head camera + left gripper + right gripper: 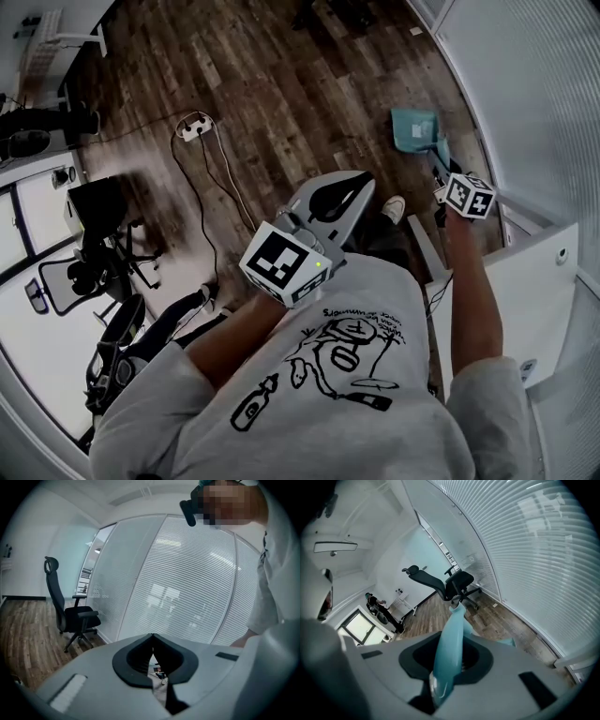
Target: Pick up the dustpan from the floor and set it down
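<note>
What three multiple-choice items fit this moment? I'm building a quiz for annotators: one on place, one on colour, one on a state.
1. Where in the head view is the dustpan? A. upper right, by the glass wall B. centre C. lower left
2. Its colour? A. red B. teal C. black
3. The left gripper is: A. wide open B. shut on the dustpan C. shut, empty

Key: 1 A, it shows beside the wall, its handle in the right gripper; 2 B, teal in both views that show it; 3 C, its jaws meet with nothing between.
</note>
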A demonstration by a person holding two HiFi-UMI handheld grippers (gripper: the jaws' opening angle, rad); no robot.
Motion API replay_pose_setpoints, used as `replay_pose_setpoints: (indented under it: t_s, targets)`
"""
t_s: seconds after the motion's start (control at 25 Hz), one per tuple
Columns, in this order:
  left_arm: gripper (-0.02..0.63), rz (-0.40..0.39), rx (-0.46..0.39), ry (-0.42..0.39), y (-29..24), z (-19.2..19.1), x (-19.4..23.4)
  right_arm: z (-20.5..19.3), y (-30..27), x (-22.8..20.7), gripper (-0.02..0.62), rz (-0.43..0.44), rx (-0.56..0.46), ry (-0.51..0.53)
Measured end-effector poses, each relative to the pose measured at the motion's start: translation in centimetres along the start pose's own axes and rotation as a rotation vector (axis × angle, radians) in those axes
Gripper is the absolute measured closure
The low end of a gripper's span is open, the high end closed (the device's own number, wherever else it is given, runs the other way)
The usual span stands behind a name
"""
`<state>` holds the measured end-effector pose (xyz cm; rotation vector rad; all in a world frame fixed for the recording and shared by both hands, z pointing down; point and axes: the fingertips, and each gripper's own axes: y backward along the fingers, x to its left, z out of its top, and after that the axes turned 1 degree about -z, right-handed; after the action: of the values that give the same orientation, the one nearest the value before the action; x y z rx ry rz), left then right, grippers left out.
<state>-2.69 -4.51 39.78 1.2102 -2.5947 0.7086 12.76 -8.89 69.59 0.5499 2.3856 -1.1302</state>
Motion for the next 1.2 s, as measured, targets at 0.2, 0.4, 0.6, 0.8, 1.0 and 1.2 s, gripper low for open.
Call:
replay_pose_setpoints:
  t_s: [0.2,0.4,0.6,0.8,1.0,1.2]
  targets:
    - [0.604,-0.012,-0.012,-0.008,0.3,0.2,-0.7,0.3,1.3,1.0,0.541,0.007,-0.016,0.003]
    - [0.604,-0.022,-0.020,-0.002,0.6,0.7,-0.7,1.3,2.4,2.5,0.541,0.016,-0.028,0.011]
    - [0.604,-0.026,-0.028,-0.008,1.1,1.1,-1.0,2.3,3.7,3.8,0.543,0.026,-0.036,0.028]
    - [0.604,-0.028,-0.042,-0.017,1.5,2.0,-1.0,3.5,5.3,5.6,0.543,0.033,-0.052,0.040]
    - [0.604,-0.033,-0.058,-0.033,1.7,2.9,-1.1,4.6,7.0,7.3,0.543,0.039,-0.076,0.044]
    - [0.604,-0.034,-0.068,-0.053,1.6,3.6,-1.2,5.8,8.8,8.7,0.545,0.052,-0.097,0.045]
